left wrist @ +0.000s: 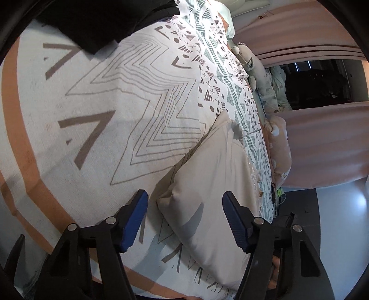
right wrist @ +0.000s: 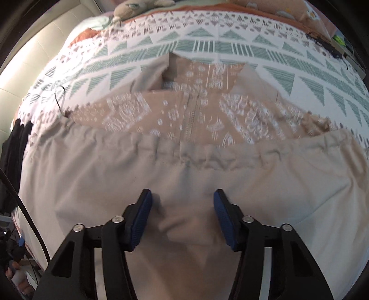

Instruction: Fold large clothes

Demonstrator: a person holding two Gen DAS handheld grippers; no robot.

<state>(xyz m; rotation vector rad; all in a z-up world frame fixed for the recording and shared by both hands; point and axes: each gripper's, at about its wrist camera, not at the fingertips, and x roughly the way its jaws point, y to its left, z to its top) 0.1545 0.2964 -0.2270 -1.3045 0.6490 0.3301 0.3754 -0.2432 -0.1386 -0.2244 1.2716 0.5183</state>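
A bed [left wrist: 96, 110] covered by a patterned bedspread is filling both views, with pink curtains [left wrist: 322, 143] hanging at three o'clock in the left view. On the bedspread a large beige dress [right wrist: 184, 175] is lying spread out: its plain skirt is taking up the near half of the right view, its gathered waist is running across the middle, and its tan bodice with white print is reaching toward twelve o'clock. In the left view only a beige edge of it is showing, running from five o'clock up toward one o'clock. A black garment [left wrist: 103, 20] is sitting at eleven o'clock there, well apart.

The left gripper [left wrist: 184, 221] is hanging over that beige edge with its jaws half spread, cloth lying between them but not pinched. The right gripper [right wrist: 182, 219] is pointing steeply down at the skirt, jaws also partly spread and straddling a small raised fold, pads not yet pressing.

Judging by this, the step is taking hold for a fold. Each gripper should be sinking until both pads are flanking a real ridge of cloth, then closing fully; pinching too shallow risks slipping, too deep risks catching the bedspread.
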